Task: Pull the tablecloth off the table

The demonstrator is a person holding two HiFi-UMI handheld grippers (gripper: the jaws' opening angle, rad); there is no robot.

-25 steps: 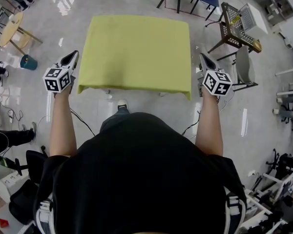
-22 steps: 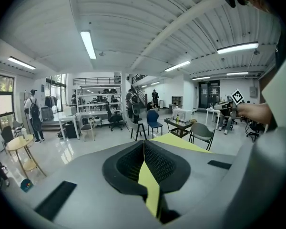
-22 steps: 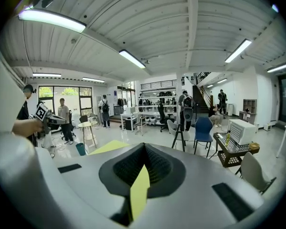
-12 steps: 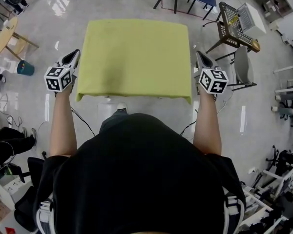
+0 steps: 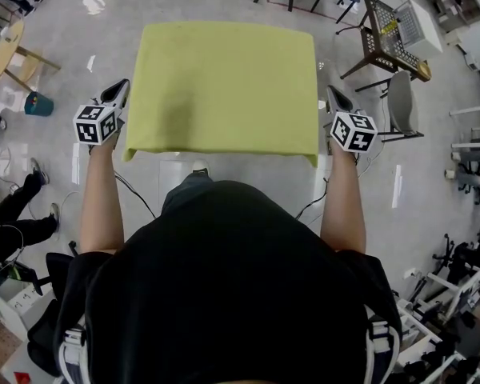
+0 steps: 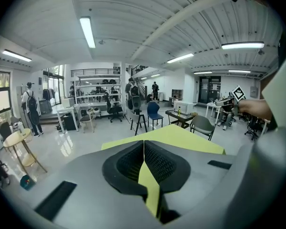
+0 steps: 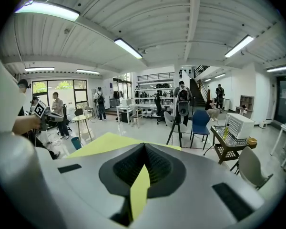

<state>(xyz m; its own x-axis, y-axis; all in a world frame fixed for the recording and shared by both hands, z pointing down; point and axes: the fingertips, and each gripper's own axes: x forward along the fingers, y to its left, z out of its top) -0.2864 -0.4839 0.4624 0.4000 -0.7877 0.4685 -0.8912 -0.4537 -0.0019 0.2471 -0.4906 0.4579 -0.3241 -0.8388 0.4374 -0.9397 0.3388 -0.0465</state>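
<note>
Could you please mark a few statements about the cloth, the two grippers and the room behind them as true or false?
1. The left gripper and right gripper are each shut on the cloth. True.
2. The cloth is blue. False: it is yellow-green.
3. A blue chair stands in the room beyond the cloth. True.
4. Both grippers hold the same side of the cloth. False: the left gripper holds its left edge and the right gripper its right edge.
5. The cloth lies in a crumpled heap. False: it is spread out flat.
</note>
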